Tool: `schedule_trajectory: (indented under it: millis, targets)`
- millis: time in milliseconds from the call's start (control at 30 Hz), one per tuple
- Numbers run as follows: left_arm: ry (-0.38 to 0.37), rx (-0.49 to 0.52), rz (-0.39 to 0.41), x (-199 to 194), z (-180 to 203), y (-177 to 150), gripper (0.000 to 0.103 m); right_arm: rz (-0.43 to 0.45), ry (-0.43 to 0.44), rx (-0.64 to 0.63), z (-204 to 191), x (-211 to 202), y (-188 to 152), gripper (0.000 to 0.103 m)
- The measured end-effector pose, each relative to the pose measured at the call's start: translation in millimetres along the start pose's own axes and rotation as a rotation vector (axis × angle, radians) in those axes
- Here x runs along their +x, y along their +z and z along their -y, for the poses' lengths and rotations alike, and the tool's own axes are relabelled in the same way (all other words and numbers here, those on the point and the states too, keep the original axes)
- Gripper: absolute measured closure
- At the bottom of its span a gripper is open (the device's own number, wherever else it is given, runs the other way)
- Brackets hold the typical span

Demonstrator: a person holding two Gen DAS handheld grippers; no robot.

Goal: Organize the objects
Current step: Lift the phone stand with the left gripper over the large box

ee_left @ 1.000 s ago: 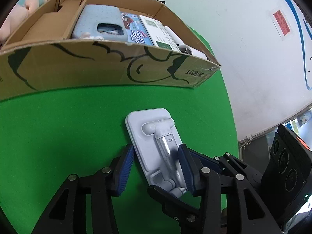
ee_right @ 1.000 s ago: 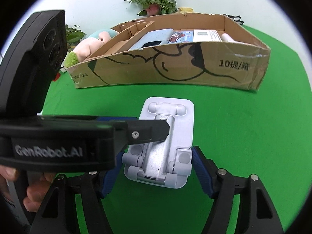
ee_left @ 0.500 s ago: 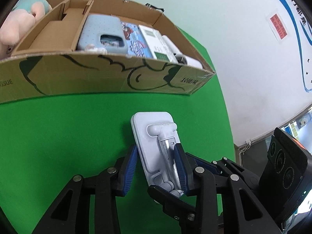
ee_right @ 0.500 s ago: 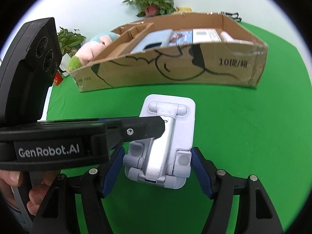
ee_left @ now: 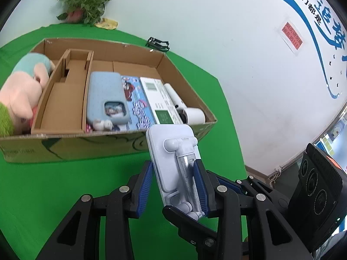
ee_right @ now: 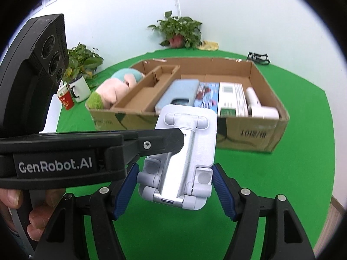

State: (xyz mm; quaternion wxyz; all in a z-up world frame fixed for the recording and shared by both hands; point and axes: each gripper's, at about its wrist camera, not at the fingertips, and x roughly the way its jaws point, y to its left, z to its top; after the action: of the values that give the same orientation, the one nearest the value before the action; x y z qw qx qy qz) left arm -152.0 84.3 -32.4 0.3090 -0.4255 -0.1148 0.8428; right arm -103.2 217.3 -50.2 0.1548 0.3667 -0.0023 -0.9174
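Low in the frame's centre, the left gripper (ee_left: 175, 186) clamps its blue pads on the white folding phone stand (ee_left: 176, 160), tilted in front of the cardboard box (ee_left: 71, 147), while the right gripper (ee_right: 171, 187) brackets it, pad contact unclear.

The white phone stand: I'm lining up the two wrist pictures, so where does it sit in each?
Left wrist: phone stand at lower centre, between the left gripper fingers, overlapping the cardboard box front wall.
Right wrist: phone stand at centre, between the right gripper fingers.
Shared landmark: the cardboard box behind it.
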Motion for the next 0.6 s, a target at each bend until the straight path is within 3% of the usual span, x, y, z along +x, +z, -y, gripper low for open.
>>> schedule_trajectory:
  millis: [300, 600]
  targets:
    - [0.001, 0.021, 0.039, 5, 5, 35, 0.067, 0.047, -0.006, -0.002, 5, 2, 29, 0.035]
    - [0.006, 0.022, 0.033, 27, -5, 85, 0.067, 0.029, 0.015, 0.017, 26, 27, 69, 0.035]
